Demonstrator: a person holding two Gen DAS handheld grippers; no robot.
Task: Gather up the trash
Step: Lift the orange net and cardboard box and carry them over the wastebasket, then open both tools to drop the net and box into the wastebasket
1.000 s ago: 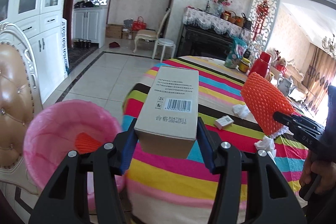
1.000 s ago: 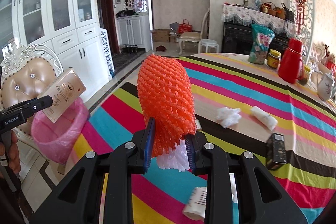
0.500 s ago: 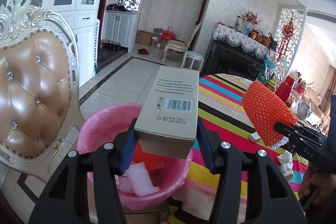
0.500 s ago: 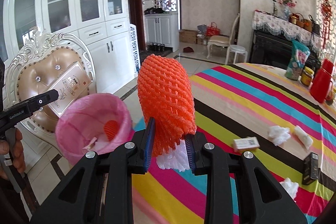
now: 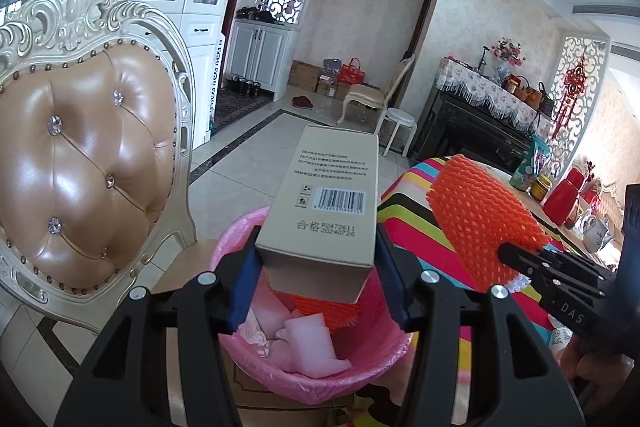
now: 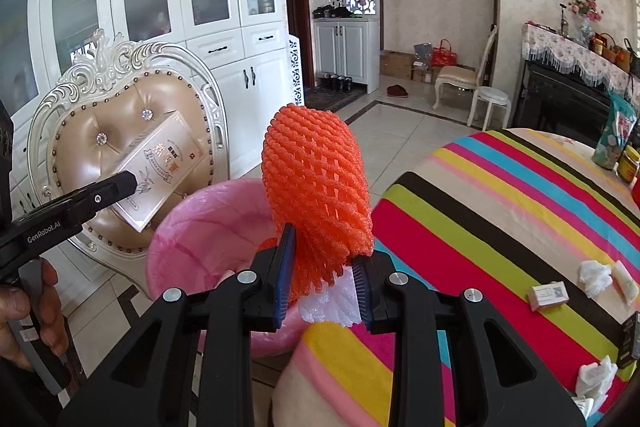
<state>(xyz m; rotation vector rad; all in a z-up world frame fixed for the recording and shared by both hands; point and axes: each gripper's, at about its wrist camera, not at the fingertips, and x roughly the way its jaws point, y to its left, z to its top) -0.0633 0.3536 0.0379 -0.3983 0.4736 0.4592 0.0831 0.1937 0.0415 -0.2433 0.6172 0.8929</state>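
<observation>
Both grippers have swung off the tabletop (image 6: 520, 203) toward the pink bin (image 5: 312, 359): left gripper (image 5: 316, 263) jaws clamp the box (image 5: 328, 195) right above it at frame centre, ready to drop; right gripper (image 6: 322, 275) jaws pinch the orange foam net (image 6: 316, 195) beside it.

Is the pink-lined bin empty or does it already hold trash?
Holds trash: the bin contains white foam pieces and orange netting.

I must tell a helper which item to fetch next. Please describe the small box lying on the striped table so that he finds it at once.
Start at the round table with the striped cloth. Near its right side, beside a crumpled white tissue, lies the small box. It is flat, rectangular and pale with a printed label, unlike the soft tissues around it.
</observation>
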